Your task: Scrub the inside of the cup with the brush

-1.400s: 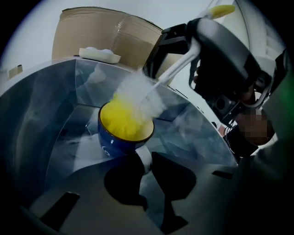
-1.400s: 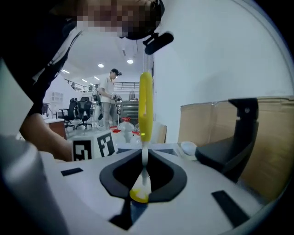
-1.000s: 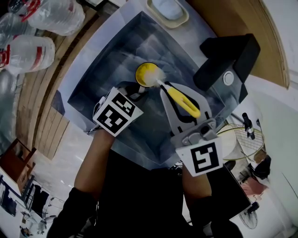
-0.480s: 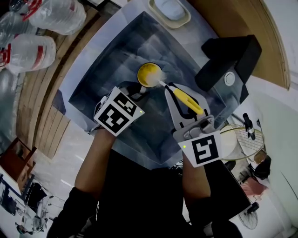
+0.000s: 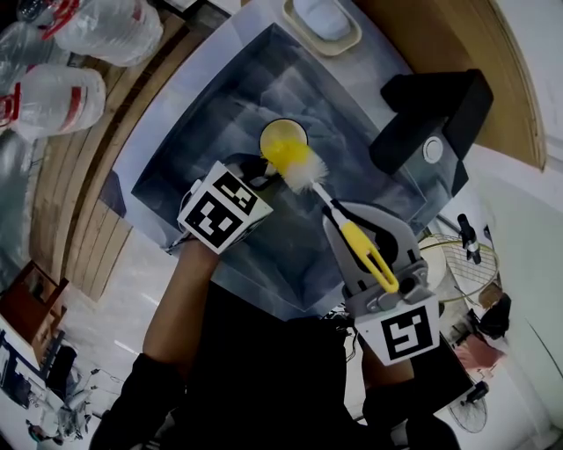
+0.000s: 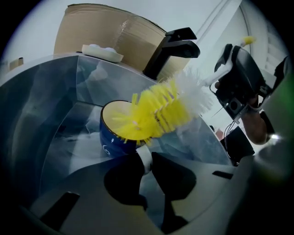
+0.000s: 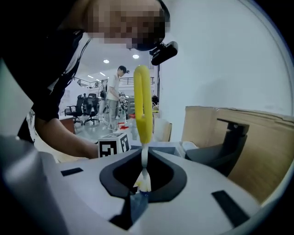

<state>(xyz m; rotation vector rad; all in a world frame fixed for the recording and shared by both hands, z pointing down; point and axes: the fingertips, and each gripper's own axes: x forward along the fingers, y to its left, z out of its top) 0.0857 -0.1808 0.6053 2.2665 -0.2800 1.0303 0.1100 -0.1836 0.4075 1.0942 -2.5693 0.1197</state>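
A blue cup (image 5: 283, 134) with a yellow inside stands in the grey sink (image 5: 189, 132); it is also in the left gripper view (image 6: 111, 139). My left gripper (image 5: 256, 170) is shut on the cup's white handle (image 6: 144, 158). The brush has a yellow and white bristle head (image 5: 296, 163) and a yellow handle (image 5: 367, 253). Its head (image 6: 161, 110) hovers just over the cup's rim, outside the cup. My right gripper (image 5: 337, 211) is shut on the brush's thin white stem (image 7: 144, 167), with the yellow handle (image 7: 143, 103) sticking up past the jaws.
A black faucet (image 5: 428, 119) rises at the sink's right side. A soap dish (image 5: 321, 19) sits on the far rim. Large water bottles (image 5: 57, 92) stand at the left on wooden boards. People and office chairs (image 7: 80, 112) show in the background.
The brush head has come out of the cup and now sits above its rim. My right gripper has drawn back toward the person. The left gripper and cup stayed put.
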